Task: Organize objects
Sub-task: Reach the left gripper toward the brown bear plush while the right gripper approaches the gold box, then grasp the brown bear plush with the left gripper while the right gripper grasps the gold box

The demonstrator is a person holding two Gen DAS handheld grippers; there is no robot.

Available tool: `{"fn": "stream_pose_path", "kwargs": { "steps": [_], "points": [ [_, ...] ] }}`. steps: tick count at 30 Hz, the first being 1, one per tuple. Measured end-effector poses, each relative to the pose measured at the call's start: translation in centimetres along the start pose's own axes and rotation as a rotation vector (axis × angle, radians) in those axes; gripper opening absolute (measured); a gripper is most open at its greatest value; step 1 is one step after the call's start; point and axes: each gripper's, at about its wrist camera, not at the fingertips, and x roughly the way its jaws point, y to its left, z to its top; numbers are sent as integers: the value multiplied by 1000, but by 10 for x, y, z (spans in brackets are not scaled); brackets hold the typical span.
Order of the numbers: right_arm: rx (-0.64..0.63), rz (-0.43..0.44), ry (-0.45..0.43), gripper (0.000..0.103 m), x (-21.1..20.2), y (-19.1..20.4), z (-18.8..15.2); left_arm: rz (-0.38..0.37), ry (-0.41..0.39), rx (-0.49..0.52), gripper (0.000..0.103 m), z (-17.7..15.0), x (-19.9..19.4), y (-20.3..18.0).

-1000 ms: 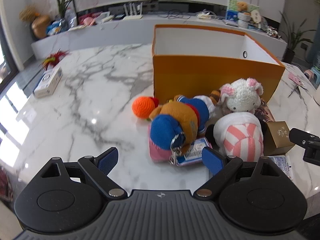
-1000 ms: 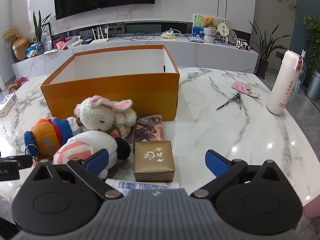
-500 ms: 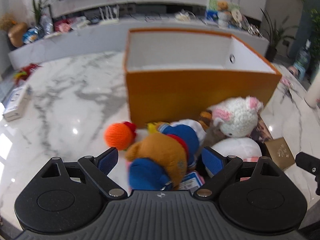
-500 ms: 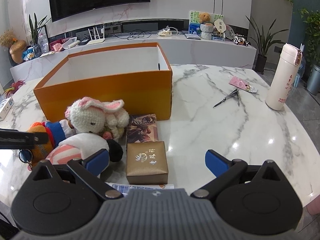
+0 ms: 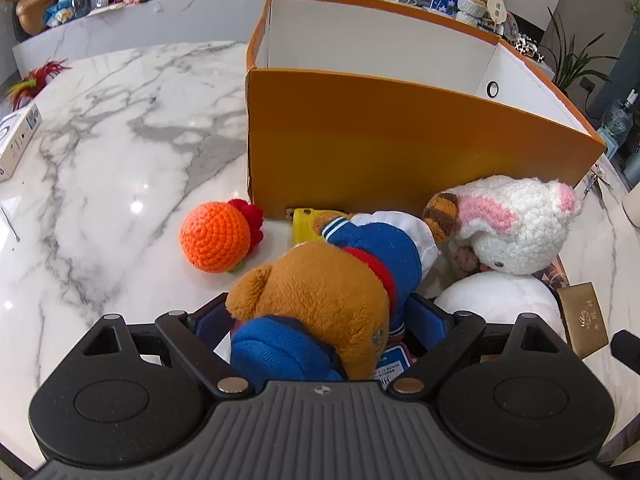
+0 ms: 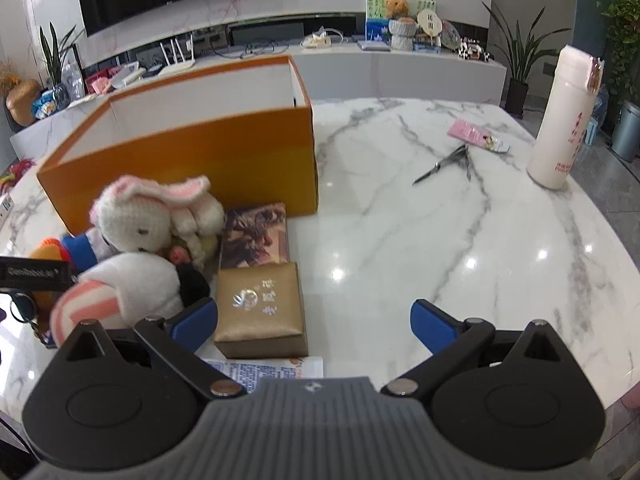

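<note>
Because the brown bear plush in its blue outfit lies right between my left fingers at the bottom centre of the left wrist view, long axis running up the frame toward the orange box, my left gripper is the nearer one. Its fingers are spread wide on either flank of the bear; whether the pads touch the fur I cannot tell. My right gripper hangs open and empty over the tabletop, its left finger just beside the gold box.
</note>
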Motion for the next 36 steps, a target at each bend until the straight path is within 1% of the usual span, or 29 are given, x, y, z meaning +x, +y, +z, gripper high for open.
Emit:
{"fn": "stream_pose_path", "kwargs": {
  "steps": [2, 6, 11, 16, 19, 20, 22, 23, 24, 29, 30, 31, 34, 35, 36],
  "points": [
    [-3, -9, 24, 102, 7, 2, -2, 3, -11, -3, 103, -1, 0, 0],
    [-34, 25, 66, 102, 20, 10, -6, -1, -19, -14, 103, -2, 0, 2],
    [-94, 18, 78, 102, 34, 22, -7, -5, -24, -16, 103, -1, 0, 2],
    [-83, 28, 103, 102, 48, 25, -6, -9, -31, -33, 103, -3, 2, 3],
    [-73, 22, 97, 102, 51, 25, -6, -12, -34, -34, 103, -3, 2, 4],
    [-66, 25, 91, 100, 51, 25, -6, -15, -36, -36, 103, -3, 2, 4],
    [-57, 39, 90, 92, 51, 24, -6, -20, -43, -37, 103, -4, 2, 4],
    [-59, 37, 96, 82, 52, 24, -6, -21, -48, -35, 103, -4, 2, 5],
    [-62, 39, 105, 79, 53, 24, -7, -23, -52, -35, 103, -6, 2, 6],
    [-71, 47, 107, 73, 55, 27, -9, -25, -56, -35, 103, -7, 3, 7],
    [-72, 56, 105, 65, 54, 28, -9, -25, -55, -33, 103, -7, 2, 7],
    [-74, 63, 104, 62, 54, 28, -9, -26, -53, -29, 103, -7, 2, 7],
    [-88, 58, 101, 62, 54, 30, -9, -29, -51, -21, 103, -6, 1, 7],
    [-87, 61, 101, 62, 53, 29, -10, -34, -58, -14, 97, -7, 0, 7],
    [-82, 62, 100, 62, 53, 28, -9, -39, -66, -4, 88, -7, -2, 6]
  ]
}}
